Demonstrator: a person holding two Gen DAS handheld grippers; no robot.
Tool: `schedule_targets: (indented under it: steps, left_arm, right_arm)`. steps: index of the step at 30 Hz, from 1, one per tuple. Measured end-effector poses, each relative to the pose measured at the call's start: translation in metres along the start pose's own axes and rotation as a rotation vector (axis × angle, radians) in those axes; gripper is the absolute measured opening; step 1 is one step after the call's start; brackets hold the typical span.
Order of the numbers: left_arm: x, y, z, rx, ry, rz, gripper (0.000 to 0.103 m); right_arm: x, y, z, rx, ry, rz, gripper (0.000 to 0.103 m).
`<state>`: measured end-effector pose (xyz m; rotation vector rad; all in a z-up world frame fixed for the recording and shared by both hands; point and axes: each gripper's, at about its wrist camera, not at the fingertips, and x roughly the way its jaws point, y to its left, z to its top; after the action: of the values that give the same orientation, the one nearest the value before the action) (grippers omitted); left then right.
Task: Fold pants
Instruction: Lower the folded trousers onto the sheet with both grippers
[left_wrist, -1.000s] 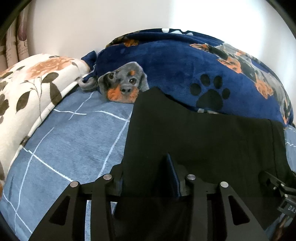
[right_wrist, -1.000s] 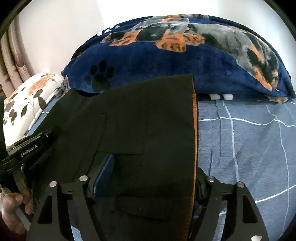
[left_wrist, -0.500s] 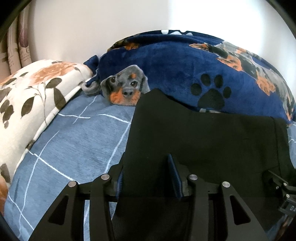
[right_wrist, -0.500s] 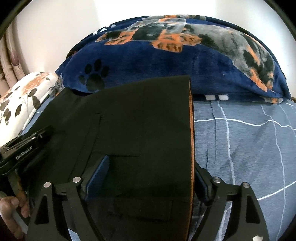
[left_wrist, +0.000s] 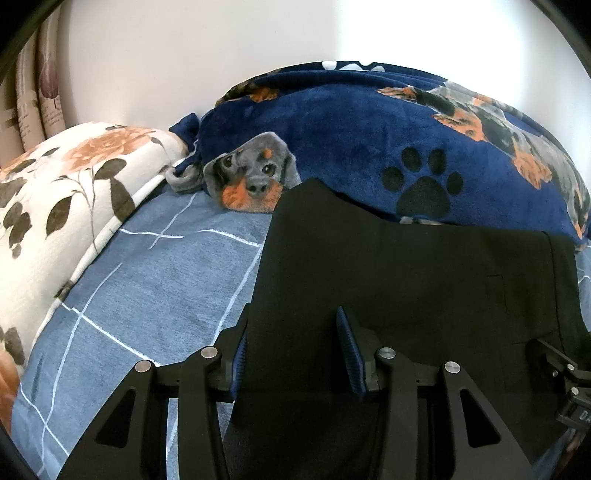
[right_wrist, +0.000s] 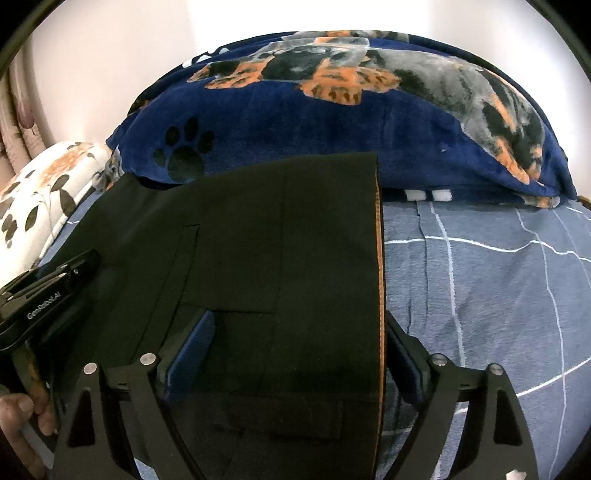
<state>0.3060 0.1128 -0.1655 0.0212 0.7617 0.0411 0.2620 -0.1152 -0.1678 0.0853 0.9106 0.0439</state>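
**Black pants flat on the checked bed, both grippers at the near edge**

Laid out on a blue bedsheet (left_wrist: 155, 280) crossed by thin white lines: black pants (left_wrist: 406, 280), folded into a broad dark panel with an orange-brown strip along the right edge in the right wrist view (right_wrist: 380, 295). Far end of the pants touching a navy fleece blanket (left_wrist: 351, 140) printed with puppies and paw prints, heaped against a white wall. To the left of the blanket, a white pillow with orange roses and dark leaves (left_wrist: 70, 192).

Left gripper (left_wrist: 291, 354) poised at the near left part of the pants, blue pads partly apart with black cloth between and over them; cannot tell whether the pads actually pinch the fabric. Seen from the right wrist view too, low at the left, held by a hand (right_wrist: 22, 428).

Right gripper (right_wrist: 295, 354) spread wide, jaws just opening further, left pad standing on the cloth, right pad just outside the orange-edged side, the pants lying between but not pressed.
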Motion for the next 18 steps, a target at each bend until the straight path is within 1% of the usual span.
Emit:
schedule_targets:
  steps: [18]
  left_arm:
    - [-0.0024, 0.0014, 0.0010, 0.003, -0.003, 0.006, 0.046]
  right_arm:
    - [0.0014, -0.0011, 0.0022, -0.001, 0.000, -0.014, 0.089]
